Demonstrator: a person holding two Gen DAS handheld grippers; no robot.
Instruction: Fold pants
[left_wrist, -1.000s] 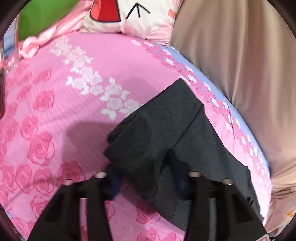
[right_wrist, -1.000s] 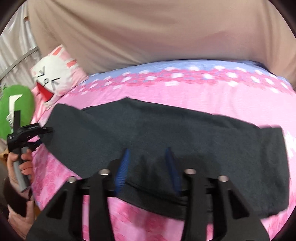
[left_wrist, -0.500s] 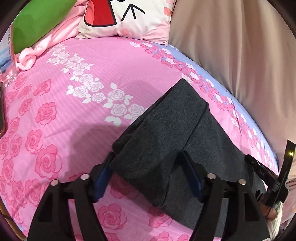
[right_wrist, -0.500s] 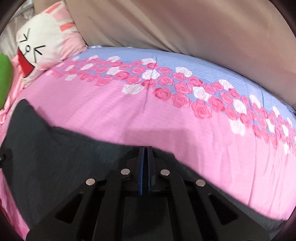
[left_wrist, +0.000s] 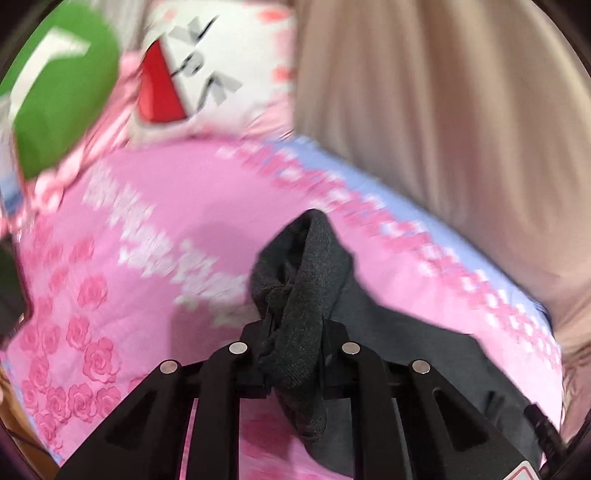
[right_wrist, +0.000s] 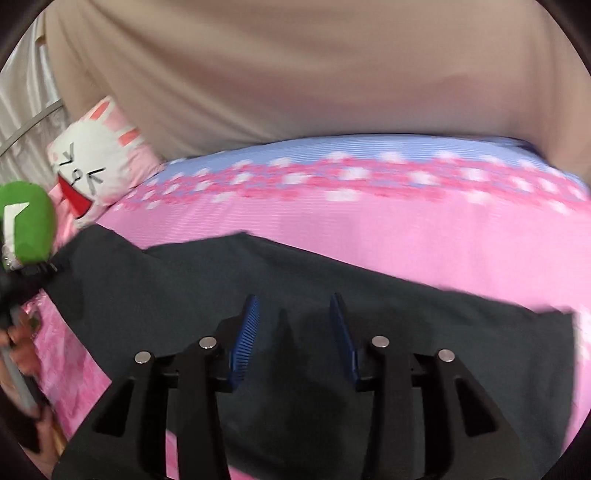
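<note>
Dark grey pants (right_wrist: 332, 295) lie stretched across the pink rose-print bed sheet (right_wrist: 369, 229). My left gripper (left_wrist: 295, 332) is shut on a bunched end of the pants (left_wrist: 306, 280) and lifts it off the sheet. It also shows at the left edge of the right wrist view (right_wrist: 33, 273), held by a hand. My right gripper (right_wrist: 293, 328) is open just above the middle of the pants, with blue pads (right_wrist: 245, 332) apart and nothing between them.
A white and pink cartoon pillow (left_wrist: 207, 74) and a green cushion (left_wrist: 59, 92) lie at the head of the bed. A beige curtain (right_wrist: 295, 74) hangs along the far side of the bed.
My left gripper has shut on the end of the pants and raised it. My right gripper has opened and now sits over the middle of the pants.
</note>
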